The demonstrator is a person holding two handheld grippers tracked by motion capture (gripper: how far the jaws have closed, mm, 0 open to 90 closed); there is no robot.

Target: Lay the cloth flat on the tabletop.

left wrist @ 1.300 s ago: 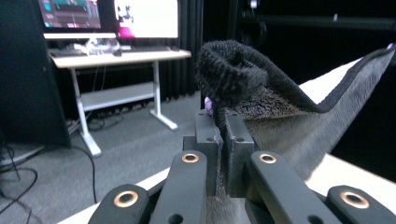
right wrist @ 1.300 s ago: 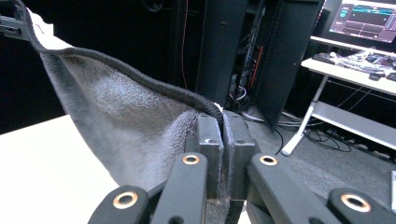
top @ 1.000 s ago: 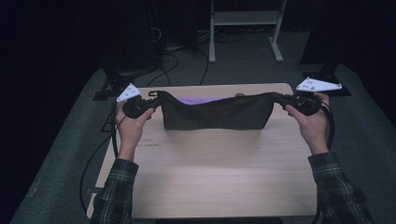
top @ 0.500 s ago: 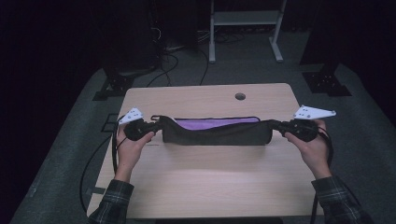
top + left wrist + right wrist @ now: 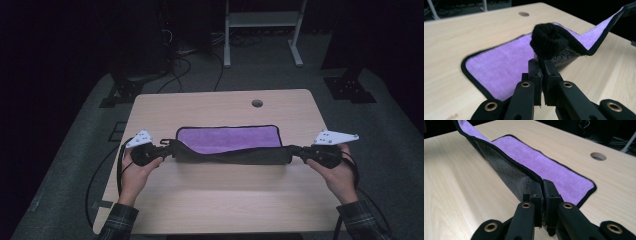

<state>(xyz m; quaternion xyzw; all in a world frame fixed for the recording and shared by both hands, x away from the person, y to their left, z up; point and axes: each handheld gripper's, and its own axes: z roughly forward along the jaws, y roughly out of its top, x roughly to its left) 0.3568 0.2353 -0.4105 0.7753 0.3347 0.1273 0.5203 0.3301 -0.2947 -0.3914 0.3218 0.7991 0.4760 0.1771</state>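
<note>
A cloth (image 5: 227, 139), purple on one face, dark grey on the other, with a black hem, lies partly on the wooden table (image 5: 220, 200). Its far part rests flat with the purple face up; its near edge is stretched between my two grippers. My left gripper (image 5: 170, 148) is shut on the cloth's near left corner, which bunches up black above the jaws (image 5: 549, 41). My right gripper (image 5: 294, 150) is shut on the near right corner. In the right gripper view the cloth (image 5: 529, 162) rises from the jaws, grey face toward me, purple beyond.
A round cable hole (image 5: 257, 103) sits in the table behind the cloth. Bare wood stretches between the cloth and the table's near edge. Beyond the table stand a white frame (image 5: 260, 30), cables on the floor (image 5: 185, 55) and dark stand feet (image 5: 350, 89).
Both hands have come down and toward the near edge with the cloth. It hung as a dark sheet a second ago; now its far part lies flat, purple face up.
</note>
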